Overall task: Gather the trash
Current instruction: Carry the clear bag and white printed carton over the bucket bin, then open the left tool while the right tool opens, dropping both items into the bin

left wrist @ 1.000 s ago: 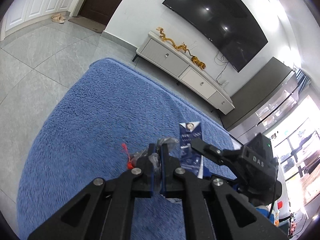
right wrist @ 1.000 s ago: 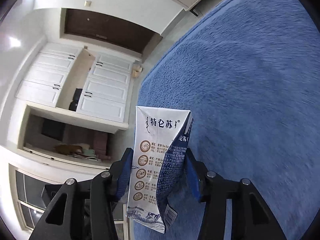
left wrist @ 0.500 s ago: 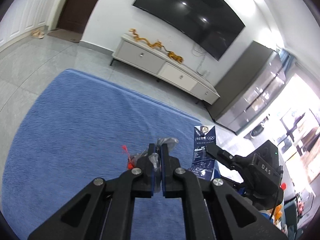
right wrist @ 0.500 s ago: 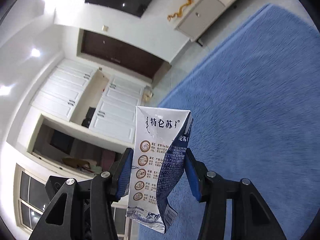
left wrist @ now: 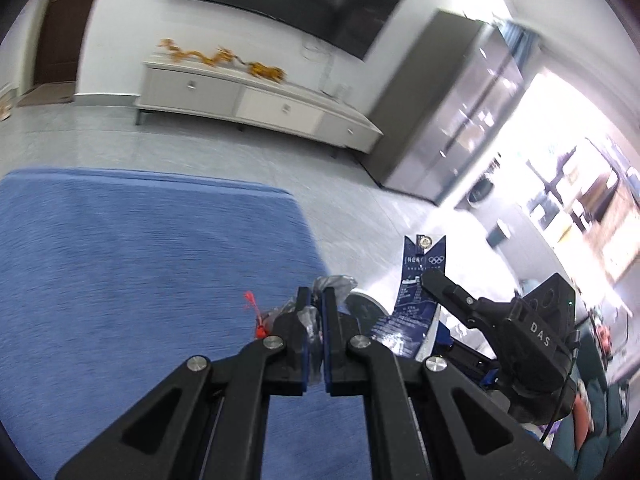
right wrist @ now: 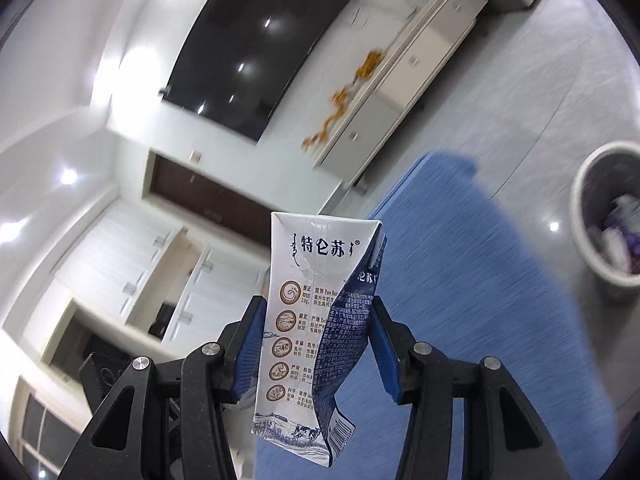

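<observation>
My left gripper is shut on a crumpled clear plastic wrapper with a red tie hanging at its left. It hovers over the right edge of the blue rug. My right gripper is shut on a white and dark blue milk carton, held upright with its sides dented. In the left wrist view the same carton shows to the right, with the right gripper on it. A grey trash bin with rubbish inside stands on the tiled floor at the right.
A white TV cabinet with a golden dragon ornament runs along the far wall under a large black screen. A grey cabinet stands to its right. Grey floor tiles lie beyond the rug's edge.
Both views have swung right, off the rug's middle toward its edge and the tiles. The trash bin has come into the right wrist view. Both grips are unchanged.
</observation>
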The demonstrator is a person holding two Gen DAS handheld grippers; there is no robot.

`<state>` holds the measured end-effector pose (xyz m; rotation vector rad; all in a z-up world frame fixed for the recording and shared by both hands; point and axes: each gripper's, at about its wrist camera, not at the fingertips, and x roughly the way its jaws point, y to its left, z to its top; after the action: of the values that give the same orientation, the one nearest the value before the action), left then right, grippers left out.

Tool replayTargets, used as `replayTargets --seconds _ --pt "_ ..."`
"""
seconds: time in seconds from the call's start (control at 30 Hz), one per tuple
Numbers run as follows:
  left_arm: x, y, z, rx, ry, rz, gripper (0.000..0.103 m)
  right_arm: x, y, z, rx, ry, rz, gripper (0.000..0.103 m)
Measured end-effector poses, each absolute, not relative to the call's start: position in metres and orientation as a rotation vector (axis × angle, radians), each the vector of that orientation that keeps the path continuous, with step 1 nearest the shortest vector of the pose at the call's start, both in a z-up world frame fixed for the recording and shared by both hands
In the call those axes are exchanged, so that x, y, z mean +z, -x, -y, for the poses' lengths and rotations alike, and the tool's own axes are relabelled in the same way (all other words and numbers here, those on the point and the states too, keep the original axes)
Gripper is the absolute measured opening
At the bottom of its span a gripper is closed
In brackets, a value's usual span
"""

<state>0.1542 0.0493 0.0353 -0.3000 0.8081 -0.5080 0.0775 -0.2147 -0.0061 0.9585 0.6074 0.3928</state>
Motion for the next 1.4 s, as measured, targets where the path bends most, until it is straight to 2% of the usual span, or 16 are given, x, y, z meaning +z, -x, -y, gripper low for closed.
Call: replayTargets --seconds 0.3,0.6,0.8,1.0,1.07,1.13,1.17,1.2,1.23,1.27,1.4 --pt "0.002 -0.203 0.103 -0.643 0.152 -0.928 0.004 -0.032 -0.077 0.321 0.067 -0.922 -0.551 0.048" --pt "-0.056 -0.266 0.235 -0.711 0.030 -1.046 0.004 -0.099 -0.108 0.410 -0.264 -0.869 -0.630 0.048" --pt "-0.107 -0.297 0.285 -0.700 0.003 -1.137 0.006 -0.149 -0.134 0.433 -0.401 -0.831 -0.728 0.048" --pt "-0.155 -0.315 0.295 -0.663 0.014 -1.226 0.006 -0.192 -0.144 0.455 -0.474 -0.876 -0.801 0.050" --pt "-0.164 -0.318 0.298 -0.655 0.011 -1.247 0.007 -0.202 -0.149 0.457 -0.485 -0.886 -0.825 0.052" --pt "-0.174 -0.319 0.301 -0.651 0.016 -1.267 0.009 -0.207 -0.151 0.458 -0.495 -0.891 -0.842 0.058" --pt "-0.178 -0.321 0.301 -0.648 0.019 -1.271 0.013 -0.209 -0.152 0.459 -0.496 -0.902 -0.845 0.058" --pt "-0.180 -0.321 0.301 -0.645 0.022 -1.274 0.026 -0.210 -0.152 0.459 -0.497 -0.912 -0.845 0.058" --pt "-0.181 -0.321 0.303 -0.641 0.025 -1.272 0.034 -0.209 -0.149 0.459 -0.498 -0.914 -0.842 0.059" --pt "-0.181 -0.320 0.301 -0.632 0.031 -1.262 0.049 -0.207 -0.147 0.458 -0.501 -0.909 -0.840 0.059" --pt "-0.180 -0.319 0.299 -0.612 0.050 -1.250 0.052 -0.192 -0.136 0.457 -0.522 -0.916 -0.802 0.060"
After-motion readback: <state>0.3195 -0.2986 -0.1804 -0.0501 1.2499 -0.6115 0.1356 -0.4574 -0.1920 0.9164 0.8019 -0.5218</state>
